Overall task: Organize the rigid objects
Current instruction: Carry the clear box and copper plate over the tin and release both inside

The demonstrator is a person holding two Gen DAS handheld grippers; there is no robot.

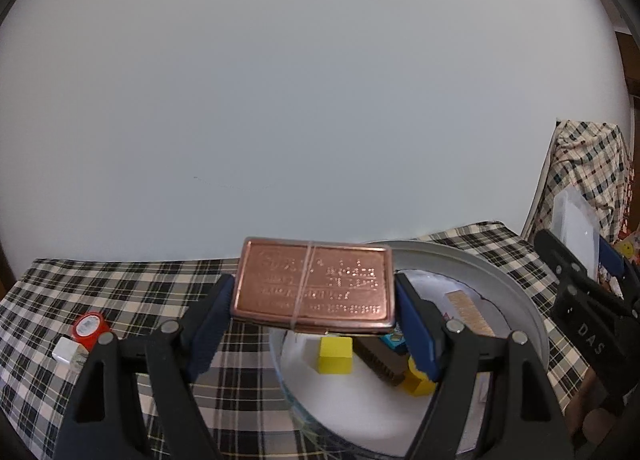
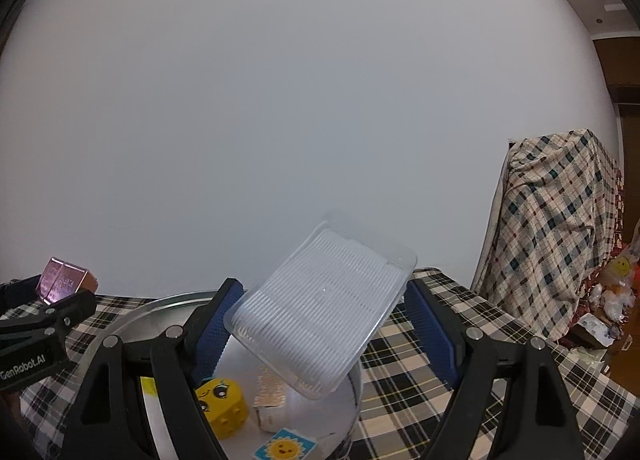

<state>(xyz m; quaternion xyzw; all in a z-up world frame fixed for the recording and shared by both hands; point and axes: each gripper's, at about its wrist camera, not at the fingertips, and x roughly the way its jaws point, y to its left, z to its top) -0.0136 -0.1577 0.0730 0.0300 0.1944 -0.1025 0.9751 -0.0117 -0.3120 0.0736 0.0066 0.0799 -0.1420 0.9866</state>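
Observation:
My left gripper [image 1: 314, 284] is shut on a flat copper-coloured metal case [image 1: 314, 286] with a rubber band round it, held level over the near rim of a round grey basin [image 1: 500, 280]. In the basin lie a yellow cube [image 1: 335, 356], a brown comb [image 1: 376, 362] and a yellow block with a face [image 2: 222, 408]. My right gripper [image 2: 323, 284] is shut on a clear ribbed plastic lid [image 2: 320, 316], tilted above the basin's right side [image 2: 160, 308]. Each gripper shows in the other's view: the right gripper [image 1: 576, 244] at far right, the left gripper [image 2: 60, 300] at far left.
A plaid cloth [image 1: 140, 292] covers the table. On it at the left lie a red cap [image 1: 90, 328] and a small white block [image 1: 66, 352]. A sun card [image 2: 284, 448] lies in the basin. Plaid-draped furniture [image 2: 560, 240] stands at the right; a white wall is behind.

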